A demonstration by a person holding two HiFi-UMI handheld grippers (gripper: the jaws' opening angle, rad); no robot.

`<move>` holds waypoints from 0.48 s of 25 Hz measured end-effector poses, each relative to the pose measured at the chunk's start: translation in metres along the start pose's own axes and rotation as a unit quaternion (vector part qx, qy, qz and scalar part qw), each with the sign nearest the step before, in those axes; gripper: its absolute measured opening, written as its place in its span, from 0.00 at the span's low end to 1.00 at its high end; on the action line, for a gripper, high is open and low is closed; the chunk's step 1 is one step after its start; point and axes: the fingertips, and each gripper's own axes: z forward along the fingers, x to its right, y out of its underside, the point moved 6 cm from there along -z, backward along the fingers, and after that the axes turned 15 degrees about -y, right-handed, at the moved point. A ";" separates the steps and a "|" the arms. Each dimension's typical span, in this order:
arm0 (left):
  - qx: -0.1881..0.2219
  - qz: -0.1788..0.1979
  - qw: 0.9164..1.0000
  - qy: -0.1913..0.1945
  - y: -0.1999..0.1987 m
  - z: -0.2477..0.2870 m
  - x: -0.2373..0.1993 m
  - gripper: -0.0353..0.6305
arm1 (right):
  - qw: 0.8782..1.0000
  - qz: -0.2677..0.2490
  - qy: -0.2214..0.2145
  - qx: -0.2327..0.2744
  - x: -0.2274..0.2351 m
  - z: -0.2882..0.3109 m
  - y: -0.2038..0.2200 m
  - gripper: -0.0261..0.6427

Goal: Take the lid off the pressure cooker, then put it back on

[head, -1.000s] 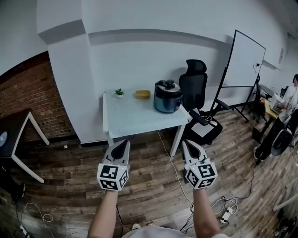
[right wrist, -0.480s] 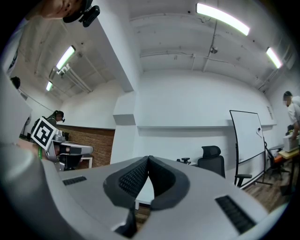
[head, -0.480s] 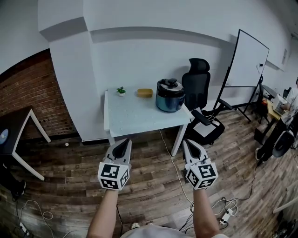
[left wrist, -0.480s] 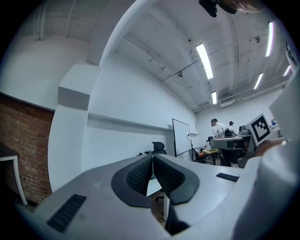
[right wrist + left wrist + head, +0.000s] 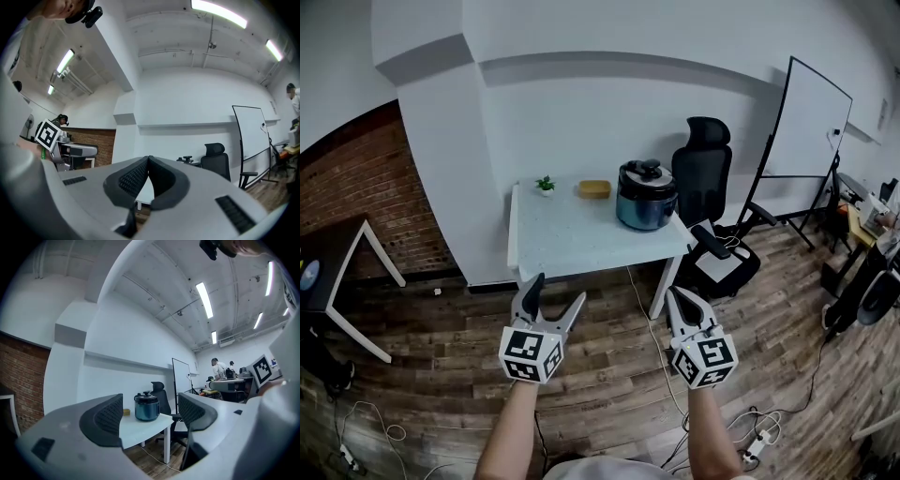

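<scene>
On the far side of the wooden floor, in the head view, the pressure cooker (image 5: 645, 199) stands at the right far corner of a white table (image 5: 572, 246), its lid (image 5: 644, 173) on. A small potted plant (image 5: 546, 186) and a yellow block (image 5: 594, 188) sit along the table's far edge, left of the cooker. A black office chair (image 5: 712, 187) stands just right of the table, with a whiteboard (image 5: 811, 122) further right. A cable (image 5: 652, 328) trails over the floor between the table and the person. Both grippers are held near, well apart from the table. The left gripper (image 5: 558, 289) has its jaws spread; the right gripper (image 5: 678, 292) has its jaws together.

From the left gripper view, the jaws have just been opening and now stand wide, gripping nothing. The cooker shows far off in the gap, the chair behind it.

From the right gripper view, the pads (image 5: 136, 176) meet at their tips, holding nothing. The lid's knob (image 5: 186, 160) peeks past the right jaw, beside the chair.
</scene>
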 end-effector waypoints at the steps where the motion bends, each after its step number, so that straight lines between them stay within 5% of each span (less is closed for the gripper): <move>1: -0.001 0.001 1.000 -0.001 0.000 0.005 0.002 0.56 | 1.000 0.001 -0.001 0.000 0.005 0.002 0.002 0.04; 12: -0.002 -0.005 1.000 0.013 0.012 0.084 0.004 0.56 | 1.000 0.001 0.006 0.001 0.057 0.044 0.018 0.04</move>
